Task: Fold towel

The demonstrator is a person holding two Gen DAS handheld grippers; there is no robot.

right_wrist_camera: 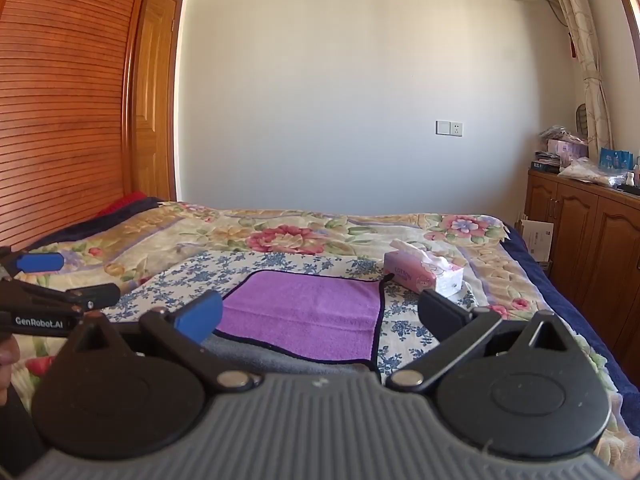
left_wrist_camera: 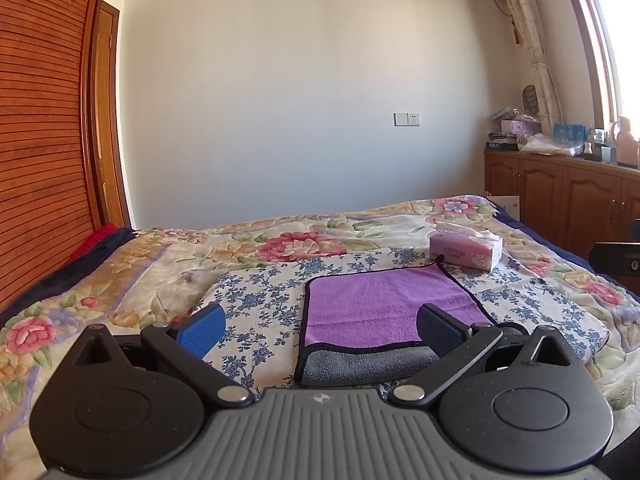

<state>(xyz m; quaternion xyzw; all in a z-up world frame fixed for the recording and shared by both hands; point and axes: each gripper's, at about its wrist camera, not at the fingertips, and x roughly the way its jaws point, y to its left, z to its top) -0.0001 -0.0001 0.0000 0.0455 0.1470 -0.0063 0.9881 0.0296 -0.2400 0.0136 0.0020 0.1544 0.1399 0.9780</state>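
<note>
Left wrist view: towel (left_wrist_camera: 380,304) lies on the bed (left_wrist_camera: 120,272) at 12 o'clock, near edge flipped gray-side up, probably mid-fold. Left gripper (left_wrist_camera: 320,328) and right gripper (right_wrist_camera: 320,316) fingers both spread wide, holding nothing, likely lining up for the edge.

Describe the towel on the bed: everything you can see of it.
The towel is soft, fluffy-looking cloth, purple on top with a grey underside and dark piping round the edge. It lies flat on a blue-flowered cloth spread over the bed. Its near edge is turned over, showing a grey strip. A small dark loop sits at the far right corner, near the tissue box. Neither gripper holds it.
</note>
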